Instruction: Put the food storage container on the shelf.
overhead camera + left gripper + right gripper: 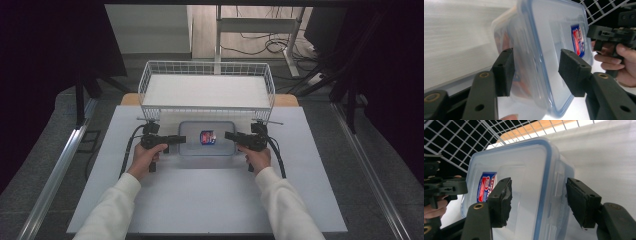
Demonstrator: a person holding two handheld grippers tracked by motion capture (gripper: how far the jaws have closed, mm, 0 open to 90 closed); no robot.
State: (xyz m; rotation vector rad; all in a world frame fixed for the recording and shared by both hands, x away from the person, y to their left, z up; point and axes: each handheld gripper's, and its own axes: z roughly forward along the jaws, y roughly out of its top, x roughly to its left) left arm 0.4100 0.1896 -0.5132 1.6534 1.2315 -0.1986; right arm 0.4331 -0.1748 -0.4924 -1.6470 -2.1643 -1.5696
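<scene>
A clear plastic container (207, 138) with a blue-rimmed lid and a red-and-blue label lies flat on the white table, just in front of the wire basket. My left gripper (182, 139) points at its left end and my right gripper (228, 135) at its right end. In the left gripper view the jaws of my left gripper (535, 51) straddle the edge of the container (549, 32), one pad under it and one over the lid, with slack. In the right gripper view my right gripper (539, 180) straddles the container (524, 177) likewise, and its right pad stands clear of the wall.
A white wire basket (145, 80) on short legs stands at the table's far edge, right behind the container. The white table (200, 200) stretches wide toward the person. Cables trail from both grippers along the forearms. Desk legs and floor cables lie beyond the table.
</scene>
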